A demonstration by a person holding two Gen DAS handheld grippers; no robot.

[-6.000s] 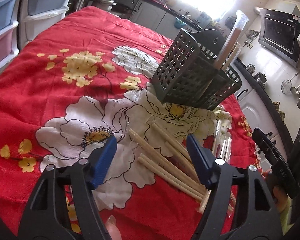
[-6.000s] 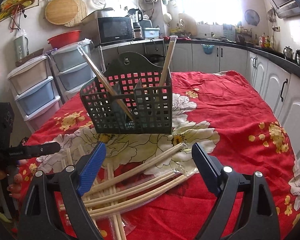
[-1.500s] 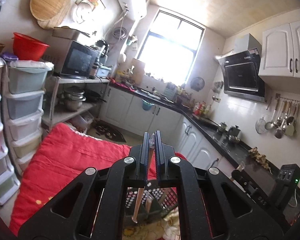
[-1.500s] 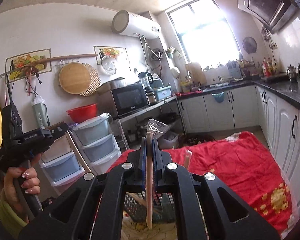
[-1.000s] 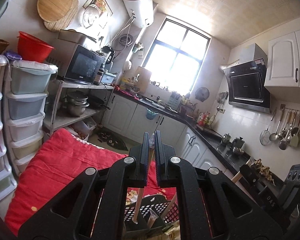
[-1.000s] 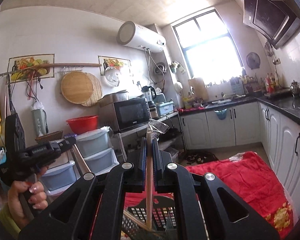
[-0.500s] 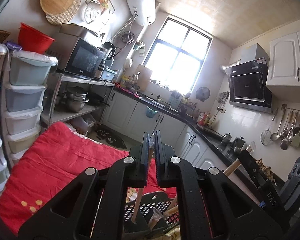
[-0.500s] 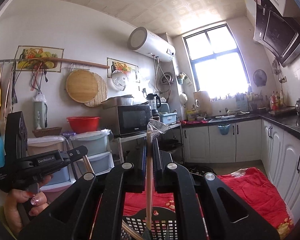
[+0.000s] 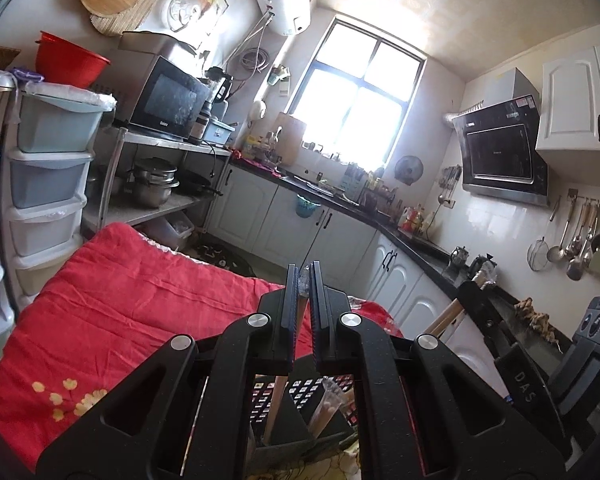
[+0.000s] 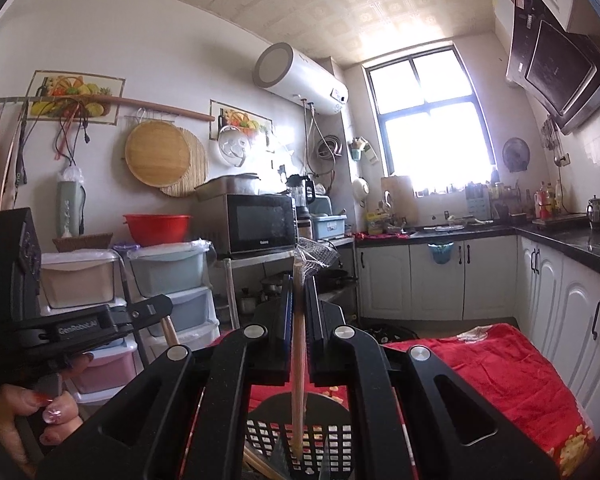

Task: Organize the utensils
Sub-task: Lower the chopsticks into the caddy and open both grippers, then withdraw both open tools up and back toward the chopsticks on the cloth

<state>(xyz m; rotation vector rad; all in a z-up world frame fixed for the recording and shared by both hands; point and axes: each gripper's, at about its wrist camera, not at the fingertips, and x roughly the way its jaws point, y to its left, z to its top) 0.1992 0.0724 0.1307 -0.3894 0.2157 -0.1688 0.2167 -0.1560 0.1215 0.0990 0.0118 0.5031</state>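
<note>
kitchen scene: table under a red quilted cloth with yellow flower print (image 9: 120, 312), white base cabinets with a black countertop (image 10: 560, 236) along the walls, bright window (image 9: 360, 96) at the far end, stacked pastel plastic drawer units (image 9: 48, 168) on the left. dark perforated plastic utensil caddy (image 10: 324, 444) sits on the cloth directly below both grippers; wrapped sticks already lean inside it. left gripper (image 9: 303, 300) has its jaws clamped tight on a plastic-wrapped pale wooden chopstick pair (image 9: 274, 408), long axis near vertical with a slight lean, lower end down inside a caddy compartment, top poking just above the pads. right gripper (image 10: 298, 304) is likewise closed on a second wrapped wooden chopstick pair (image 10: 298, 380), upright, wrapper crinkled at the top, lower end inside the caddy. both grippers point roughly level across the room. the person's left hand (image 10: 32, 412) with painted nails wraps the left gripper's handle at the lower left of the right wrist view.
</note>
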